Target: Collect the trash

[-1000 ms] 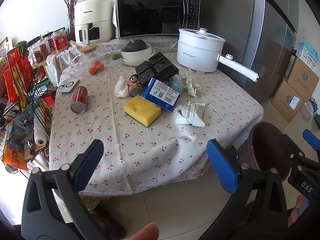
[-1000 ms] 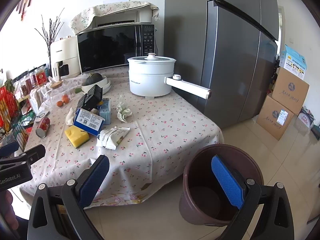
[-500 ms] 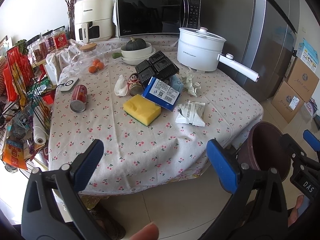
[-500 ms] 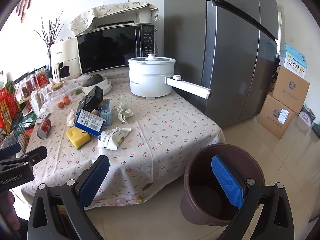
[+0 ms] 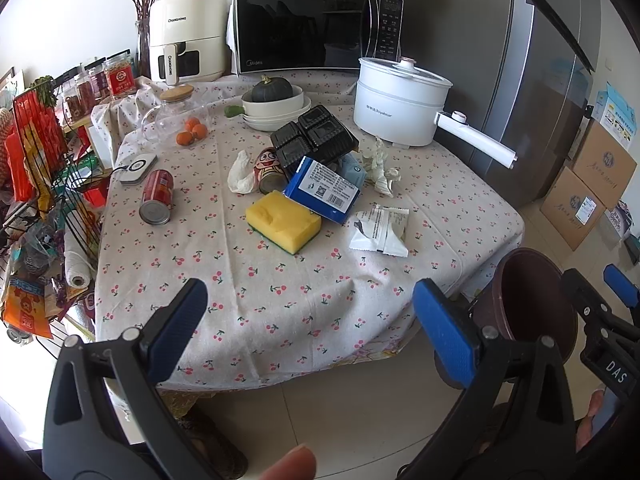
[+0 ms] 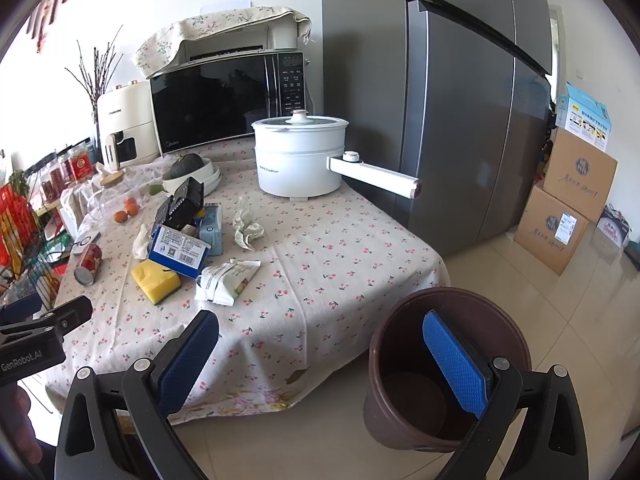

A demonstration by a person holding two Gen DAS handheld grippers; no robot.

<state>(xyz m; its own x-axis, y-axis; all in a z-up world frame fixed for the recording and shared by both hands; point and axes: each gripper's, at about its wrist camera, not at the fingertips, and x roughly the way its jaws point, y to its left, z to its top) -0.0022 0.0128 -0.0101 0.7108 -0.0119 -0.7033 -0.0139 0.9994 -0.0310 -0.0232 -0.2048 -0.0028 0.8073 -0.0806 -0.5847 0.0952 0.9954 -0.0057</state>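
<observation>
Both tools hang short of the surface (image 5: 280,300), the left tool (image 5: 308,312) with its jaws spread wide and empty, the right tool (image 6: 320,356) likewise agape and holding nothing.

Going left to right, the risks: the red can (image 5: 157,196) lies on its side near the left edge and could roll off if nudged. The yellow sponge (image 5: 283,220) touches the blue box (image 5: 324,190), so a careless reach may take the wrong thing. The torn white wrapper (image 5: 380,228) is flat and thin, so the jaws may slide over it. The crumpled tissue (image 5: 382,168) sits near the white electric pot (image 5: 396,108).

The glass jar (image 5: 176,120) appears to hold small oranges. The white bowl (image 5: 276,106) holds a dark squash. The brown bin (image 6: 444,364) stands on the floor off the right corner, seemingly empty.
</observation>
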